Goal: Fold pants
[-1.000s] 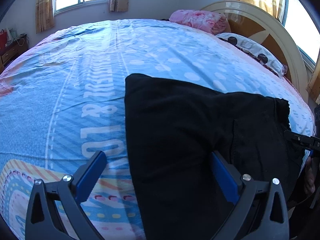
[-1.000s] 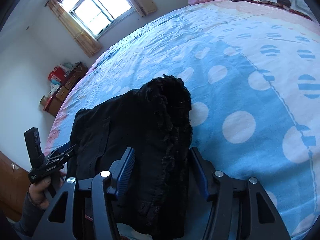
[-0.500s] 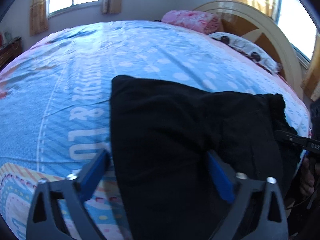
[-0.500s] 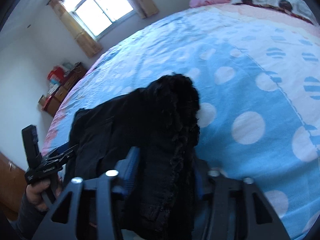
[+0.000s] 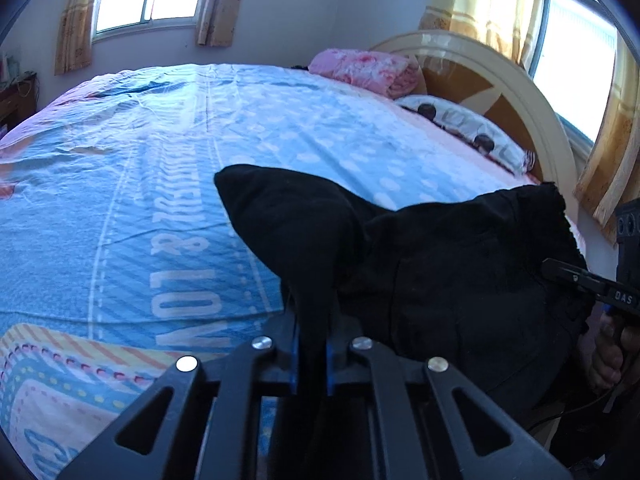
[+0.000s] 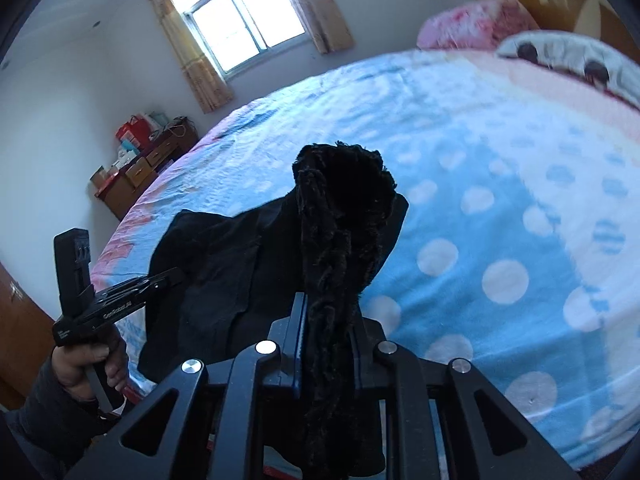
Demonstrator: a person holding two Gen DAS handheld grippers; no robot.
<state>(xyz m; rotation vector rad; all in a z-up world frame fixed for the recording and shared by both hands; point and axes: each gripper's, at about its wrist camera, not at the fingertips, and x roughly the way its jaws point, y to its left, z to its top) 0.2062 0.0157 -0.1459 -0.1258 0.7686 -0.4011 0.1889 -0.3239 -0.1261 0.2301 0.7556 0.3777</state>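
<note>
Jaws of the left gripper (image 5: 311, 354) are pressed together on a pinch of the black pants (image 5: 440, 280), its blue pads squeezing a thin ridge of cloth with no gap showing; a second ago those same jaws stood wide, straddling the flat fabric, so the pinch is brand new; jaws of the right gripper (image 6: 327, 344) are closing at this moment on the frayed, fuzzy edge of the pants, a thick wad of it already between the pads and touched on both sides, where a second ago it only lay loosely between them.

With both ends caught, the cloth has begun to rise; in the left wrist view the near edge now peaks up into a tent at the pinch, where before it lay flat on the bed (image 5: 120, 220); in the right wrist view the frayed end stands up off the polka-dot cover rather than slumping; the far part of the pants rests on the blue cover, near the bed's close edge, well apart from the pink blanket (image 5: 364, 70) and the pillow (image 5: 464, 128) at the headboard.

My reading is that the grasp step is just finished and a lift for the next fold has started; the right-hand bundle is bulkier and ragged, so it seems the likelier side to slip; the person's left hand (image 6: 86, 364) holds its handle at the pants' other end.
</note>
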